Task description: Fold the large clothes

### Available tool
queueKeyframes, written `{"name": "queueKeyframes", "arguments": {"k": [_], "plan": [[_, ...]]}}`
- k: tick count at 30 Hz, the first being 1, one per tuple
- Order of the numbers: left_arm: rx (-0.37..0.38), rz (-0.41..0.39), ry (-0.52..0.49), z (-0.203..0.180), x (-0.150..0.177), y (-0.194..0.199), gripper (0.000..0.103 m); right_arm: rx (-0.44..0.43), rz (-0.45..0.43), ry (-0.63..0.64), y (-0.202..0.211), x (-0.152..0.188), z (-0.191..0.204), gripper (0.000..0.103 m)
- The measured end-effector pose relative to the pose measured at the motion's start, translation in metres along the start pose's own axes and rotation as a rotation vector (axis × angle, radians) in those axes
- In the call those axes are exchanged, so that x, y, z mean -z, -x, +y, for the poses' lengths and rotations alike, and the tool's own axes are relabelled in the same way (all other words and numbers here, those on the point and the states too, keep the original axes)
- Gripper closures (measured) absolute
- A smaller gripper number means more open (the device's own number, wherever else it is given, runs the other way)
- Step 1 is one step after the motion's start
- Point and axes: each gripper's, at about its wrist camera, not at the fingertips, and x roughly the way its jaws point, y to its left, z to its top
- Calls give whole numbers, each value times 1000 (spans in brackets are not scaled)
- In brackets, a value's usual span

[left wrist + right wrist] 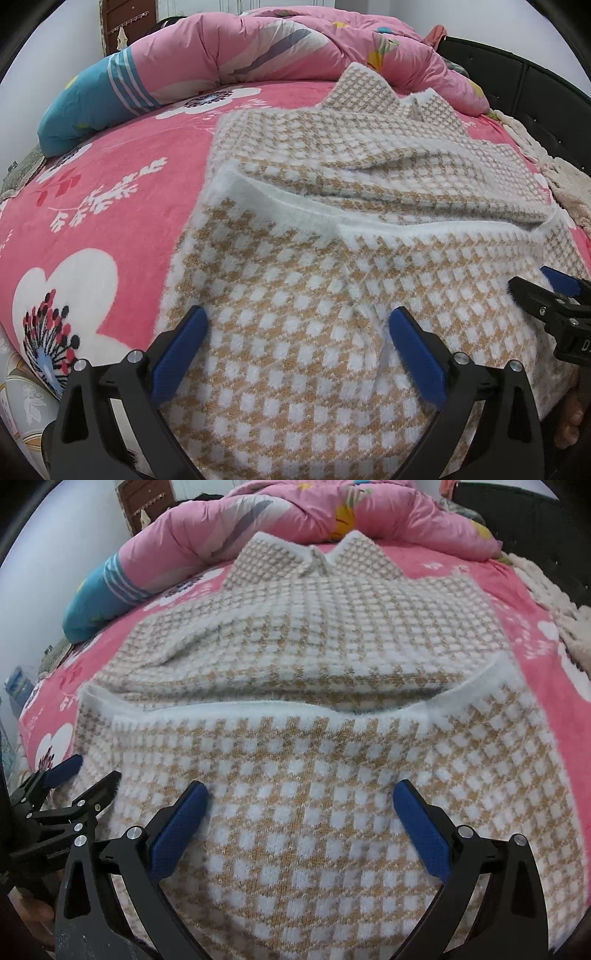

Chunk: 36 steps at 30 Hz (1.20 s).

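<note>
A tan-and-white checked knit sweater [332, 229] lies spread on the pink bed, collar at the far end, its white-trimmed hem folded up over the body; it also shows in the right wrist view [325, 686]. My left gripper [297, 325] is open, its blue pads either side of the near fold of the sweater, not gripping it. My right gripper [301, 799] is open over the same near fold. The right gripper shows at the right edge of the left wrist view [543, 284]; the left gripper shows at the left edge of the right wrist view [81, 771].
A pink floral blanket [110, 206] covers the bed. A rolled pink and blue duvet [229, 55] lies along the far side. A cream fluffy cloth [554, 177] sits at the right edge by the dark headboard [535, 85].
</note>
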Motion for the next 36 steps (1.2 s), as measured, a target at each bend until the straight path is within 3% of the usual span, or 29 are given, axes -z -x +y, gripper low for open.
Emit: {"name": "queueKeyframes", "arguments": {"k": [26,36], "plan": [[-29,7,-20,-5,0,-2,5,-34,78,-39,0,-4,-3,7],[-18,6,-23,-5,0,-1,5,-18,61,-47,-2,-2,0,7]]}}
